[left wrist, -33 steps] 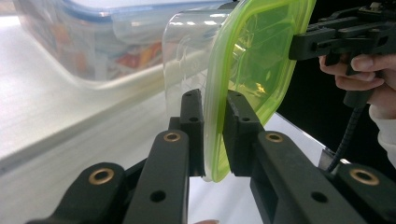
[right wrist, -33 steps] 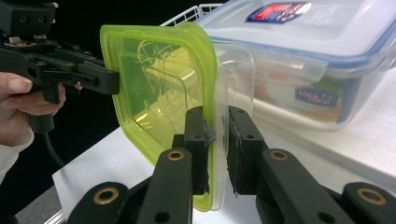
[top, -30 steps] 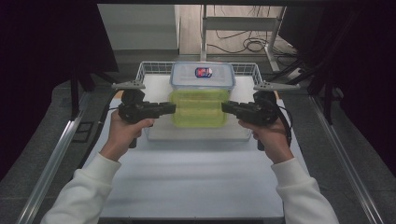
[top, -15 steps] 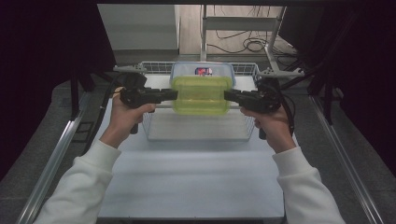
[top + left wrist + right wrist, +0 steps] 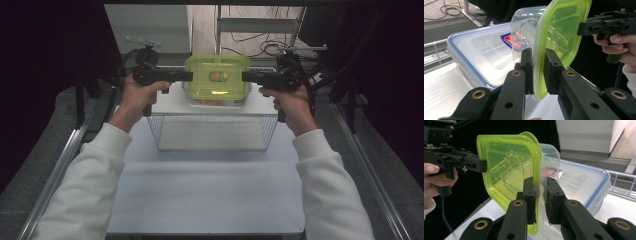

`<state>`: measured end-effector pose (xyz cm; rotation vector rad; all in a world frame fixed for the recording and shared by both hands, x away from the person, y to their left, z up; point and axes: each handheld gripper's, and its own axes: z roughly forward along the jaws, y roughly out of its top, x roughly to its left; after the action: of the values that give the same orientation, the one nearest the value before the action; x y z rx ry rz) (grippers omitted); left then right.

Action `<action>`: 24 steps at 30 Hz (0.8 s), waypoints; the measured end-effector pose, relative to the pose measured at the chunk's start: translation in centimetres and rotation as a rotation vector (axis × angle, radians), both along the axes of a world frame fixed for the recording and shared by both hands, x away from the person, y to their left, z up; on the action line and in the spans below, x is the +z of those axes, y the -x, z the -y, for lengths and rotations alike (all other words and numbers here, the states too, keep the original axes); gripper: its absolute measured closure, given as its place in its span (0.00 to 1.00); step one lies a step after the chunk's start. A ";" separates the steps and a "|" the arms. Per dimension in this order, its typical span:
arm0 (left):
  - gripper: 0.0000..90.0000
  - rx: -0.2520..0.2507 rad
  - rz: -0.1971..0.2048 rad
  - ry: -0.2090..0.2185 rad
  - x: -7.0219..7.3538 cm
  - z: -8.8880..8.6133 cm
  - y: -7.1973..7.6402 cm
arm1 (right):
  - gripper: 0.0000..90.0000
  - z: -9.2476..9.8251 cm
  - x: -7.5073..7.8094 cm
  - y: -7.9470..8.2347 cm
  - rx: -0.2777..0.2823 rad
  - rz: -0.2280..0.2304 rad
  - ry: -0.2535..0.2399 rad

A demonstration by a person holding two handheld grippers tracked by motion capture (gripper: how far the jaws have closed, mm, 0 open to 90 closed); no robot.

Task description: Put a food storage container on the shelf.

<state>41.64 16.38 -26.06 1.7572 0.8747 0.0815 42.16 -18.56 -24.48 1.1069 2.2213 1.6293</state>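
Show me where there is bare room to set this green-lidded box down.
The white table between the forearms, in front of the wire basket, is bare. The basket's floor looks bare too. Behind it is crowded: the blue-rimmed box sits right under the green-lidded box.

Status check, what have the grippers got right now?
Left gripper and right gripper both shut on green-lidded container, held above blue-rimmed container. Wire basket below.
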 end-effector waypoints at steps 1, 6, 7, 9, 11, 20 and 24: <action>0.88 0.004 -0.002 0.002 0.2 0.0 -0.1 | 0.88 0.0 0.1 -0.1 0.004 -0.001 -0.002; 0.89 0.024 -0.018 0.000 0.8 -0.1 -1.4 | 0.88 -0.3 0.4 -1.3 -0.010 -0.022 -0.012; 0.89 0.029 -0.025 0.002 0.7 0.0 -1.8 | 0.88 -0.3 0.4 -1.6 -0.015 -0.032 -0.008; 0.89 0.036 -0.035 -0.002 0.7 0.2 -2.3 | 0.88 -0.3 0.3 -2.3 -0.026 -0.053 -0.005; 0.88 0.038 -0.042 -0.003 0.5 0.2 -2.8 | 0.88 -0.3 0.3 -2.8 -0.032 -0.066 0.003; 0.81 0.085 -0.083 0.025 -0.2 0.8 -3.6 | 0.82 -0.6 -0.5 -4.0 -0.049 -0.091 -0.025; 0.75 0.109 -0.101 0.035 -0.5 1.1 -4.0 | 0.80 -0.6 -1.0 -4.4 -0.064 -0.099 -0.039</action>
<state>45.67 15.30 -26.57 1.6918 1.0394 0.0488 46.55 -17.94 -25.48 1.2816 2.1976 1.6322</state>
